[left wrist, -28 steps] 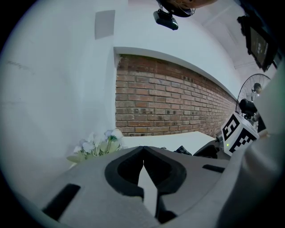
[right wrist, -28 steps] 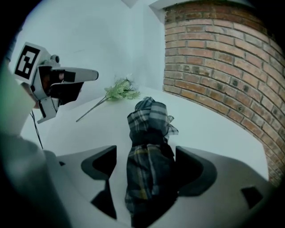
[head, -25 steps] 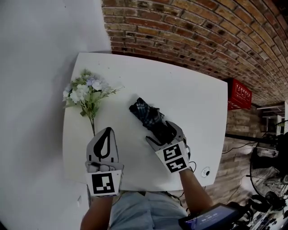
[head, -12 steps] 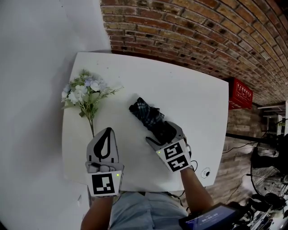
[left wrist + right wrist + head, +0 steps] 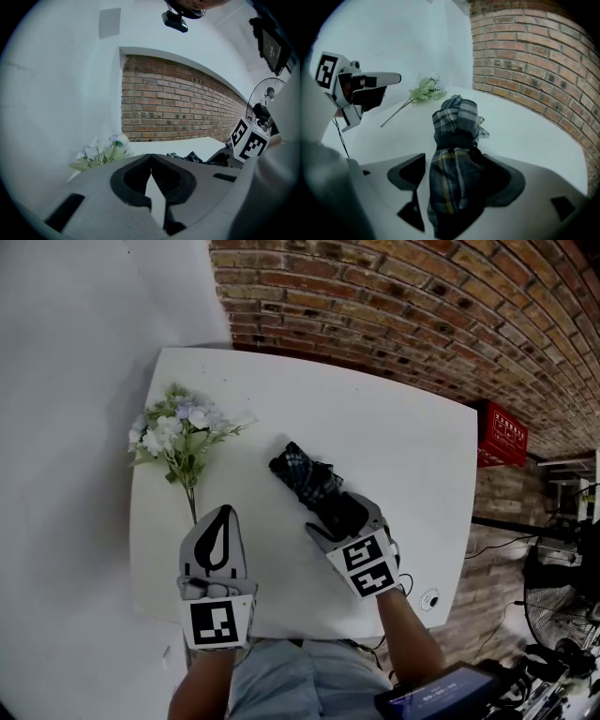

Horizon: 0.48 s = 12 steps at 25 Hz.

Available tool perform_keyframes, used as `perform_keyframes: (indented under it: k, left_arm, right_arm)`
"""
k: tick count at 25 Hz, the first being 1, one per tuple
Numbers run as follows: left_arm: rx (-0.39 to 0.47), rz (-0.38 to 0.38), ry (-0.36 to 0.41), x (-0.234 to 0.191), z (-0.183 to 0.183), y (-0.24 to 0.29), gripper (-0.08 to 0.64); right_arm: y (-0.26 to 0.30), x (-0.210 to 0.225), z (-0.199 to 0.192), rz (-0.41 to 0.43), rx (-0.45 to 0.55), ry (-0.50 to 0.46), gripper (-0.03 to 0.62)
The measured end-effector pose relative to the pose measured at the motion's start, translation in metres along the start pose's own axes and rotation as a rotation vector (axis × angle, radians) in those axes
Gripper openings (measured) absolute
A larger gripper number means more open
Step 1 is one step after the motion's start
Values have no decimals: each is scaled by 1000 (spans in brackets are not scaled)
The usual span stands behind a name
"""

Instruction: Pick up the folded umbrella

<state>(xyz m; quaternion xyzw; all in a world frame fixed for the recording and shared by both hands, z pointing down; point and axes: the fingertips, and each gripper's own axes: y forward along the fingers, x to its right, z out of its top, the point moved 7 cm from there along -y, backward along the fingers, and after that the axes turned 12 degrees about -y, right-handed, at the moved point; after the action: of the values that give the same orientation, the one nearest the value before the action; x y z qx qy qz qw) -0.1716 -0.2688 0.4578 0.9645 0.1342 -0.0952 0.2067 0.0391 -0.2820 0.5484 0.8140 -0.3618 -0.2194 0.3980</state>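
Observation:
The folded umbrella [image 5: 305,476], dark plaid fabric, lies on the white table [image 5: 403,446] and points away from me. My right gripper [image 5: 343,516] straddles its near end and its jaws are closing. In the right gripper view the umbrella [image 5: 454,136] fills most of the space between the jaws of that gripper [image 5: 457,161], with a gap left on the left side. My left gripper [image 5: 223,514] rests shut and empty near the table's front edge, left of the umbrella. In the left gripper view the tips of that gripper [image 5: 150,157] meet.
A bunch of artificial flowers [image 5: 183,435] lies at the table's left, its stem running toward my left gripper. A brick wall [image 5: 422,315] stands behind the table. A red box [image 5: 502,437] and a fan [image 5: 562,606] are off the right edge. A small round object [image 5: 428,599] sits at the front right corner.

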Motion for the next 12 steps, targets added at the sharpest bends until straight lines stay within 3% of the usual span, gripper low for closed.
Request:
perform_keyframes:
  k: [6, 12]
  left_arm:
    - [-2, 2, -2, 0, 2, 0, 8]
    - [2, -1, 3, 1, 2, -1, 8]
  right_arm:
    - [-2, 1, 1, 5, 1, 2, 343]
    - [-4, -3, 2, 2, 5, 9, 261]
